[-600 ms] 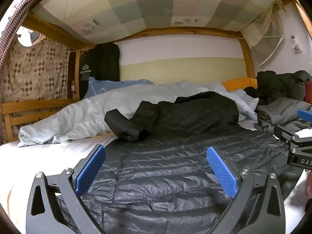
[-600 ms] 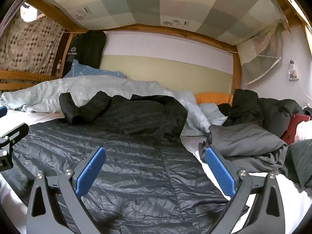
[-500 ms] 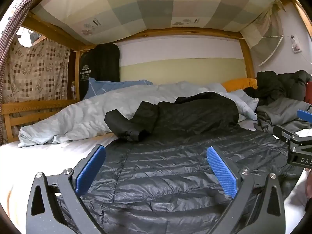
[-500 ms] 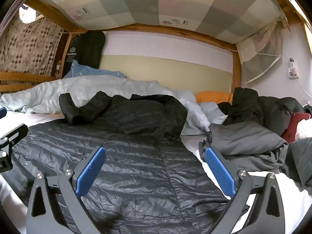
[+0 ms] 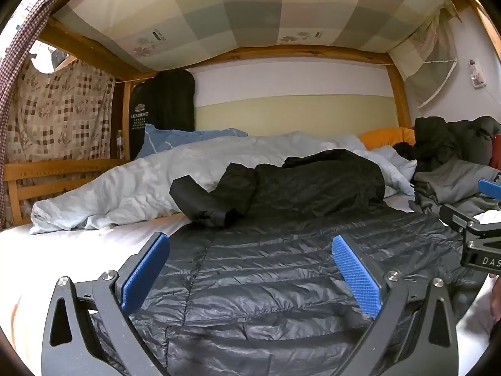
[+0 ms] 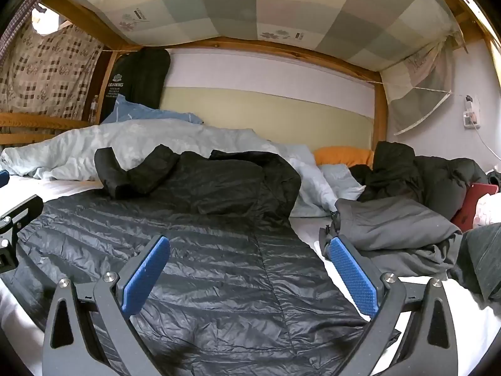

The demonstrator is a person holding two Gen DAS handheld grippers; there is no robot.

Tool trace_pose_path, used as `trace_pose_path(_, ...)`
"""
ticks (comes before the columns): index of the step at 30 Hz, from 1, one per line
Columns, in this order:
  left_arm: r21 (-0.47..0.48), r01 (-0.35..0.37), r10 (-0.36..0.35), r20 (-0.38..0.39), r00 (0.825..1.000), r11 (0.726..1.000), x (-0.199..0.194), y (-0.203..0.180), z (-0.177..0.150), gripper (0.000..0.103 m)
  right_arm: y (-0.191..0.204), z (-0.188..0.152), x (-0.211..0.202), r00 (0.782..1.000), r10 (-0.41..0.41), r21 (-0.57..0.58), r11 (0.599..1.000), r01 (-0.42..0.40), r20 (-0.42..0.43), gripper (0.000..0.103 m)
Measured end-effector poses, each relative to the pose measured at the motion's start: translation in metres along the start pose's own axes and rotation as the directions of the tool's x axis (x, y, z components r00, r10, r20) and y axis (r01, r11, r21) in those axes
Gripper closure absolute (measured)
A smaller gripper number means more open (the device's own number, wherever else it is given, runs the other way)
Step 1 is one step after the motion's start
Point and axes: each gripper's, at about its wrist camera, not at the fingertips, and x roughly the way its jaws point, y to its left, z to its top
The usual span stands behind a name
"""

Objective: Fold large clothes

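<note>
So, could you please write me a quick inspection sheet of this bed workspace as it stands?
Surface: white bed sheet, bare on the left side.
Job's things: black quilted down jacket spread flat, one sleeve folded over its upper part.
Clutter: light blue duvet, orange pillow, grey garment, dark clothes pile, red item.
Grippers: left gripper and right gripper both wide open above the jacket, holding nothing.
Cables: one thin cable hanging from a wall fitting.
Surroundings: wooden bunk frame, checked fabric overhead, patterned curtain.
</note>
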Motion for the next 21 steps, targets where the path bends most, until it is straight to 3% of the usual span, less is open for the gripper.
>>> trace_pose_path(21,-0.016,-0.02,0.02,-0.005,1.0,1.0,0.0013,0.0051,-0.0022,0.0,0.0013,0.0015,-0.0001,1.0,-0.001,-0.005,1.0,0.001,0.0,0.0)
